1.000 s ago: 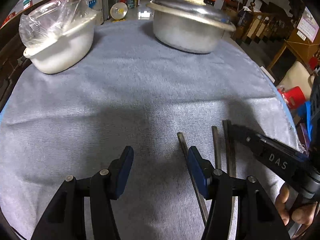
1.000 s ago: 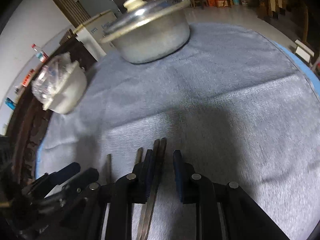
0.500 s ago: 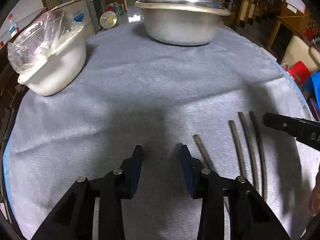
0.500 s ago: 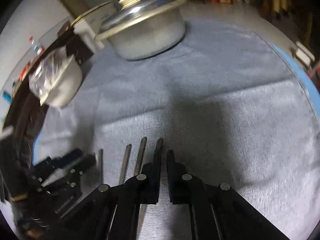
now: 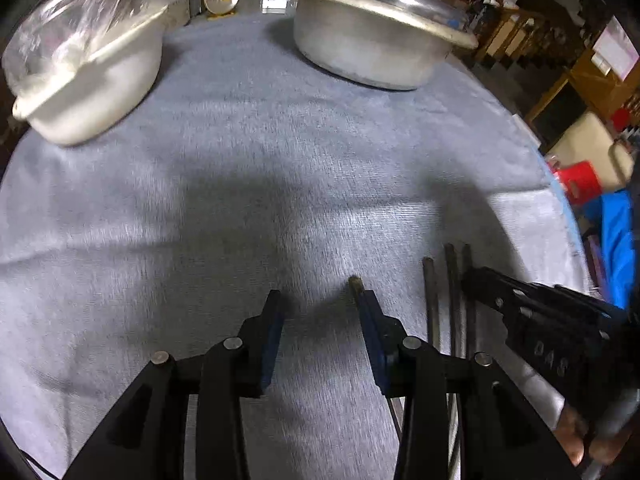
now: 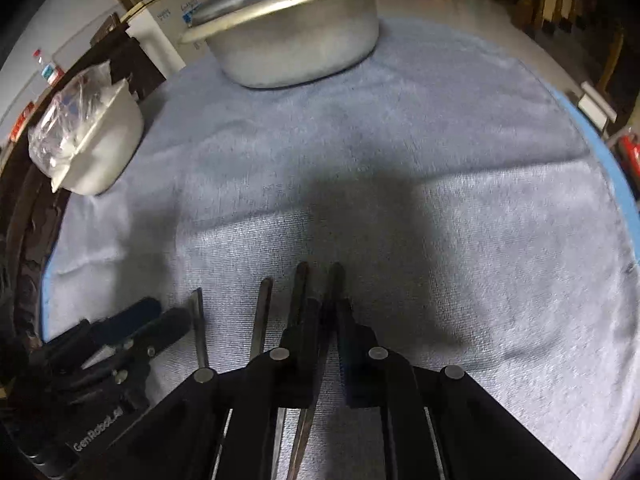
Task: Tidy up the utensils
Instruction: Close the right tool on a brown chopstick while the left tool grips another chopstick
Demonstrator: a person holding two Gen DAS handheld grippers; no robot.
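Note:
Several dark metal chopsticks lie side by side on the grey cloth near its front edge. In the right wrist view my right gripper (image 6: 325, 304) is shut on the rightmost chopstick (image 6: 335, 280), with three others (image 6: 262, 312) to its left. In the left wrist view my left gripper (image 5: 318, 300) is open and empty; one chopstick (image 5: 355, 285) lies just outside its right finger (image 5: 372, 320), and three more (image 5: 448, 300) lie further right beside the right gripper (image 5: 480, 280).
A lidded aluminium pot (image 5: 376, 28) stands at the back of the round table. A white bowl covered in plastic wrap (image 5: 80, 60) stands at the back left. The table edge (image 6: 608, 152) curves round on the right.
My right gripper has closed from slightly open onto the rightmost chopstick. My left gripper has opened a little wider and shifted, with the nearest chopstick still by its right finger.

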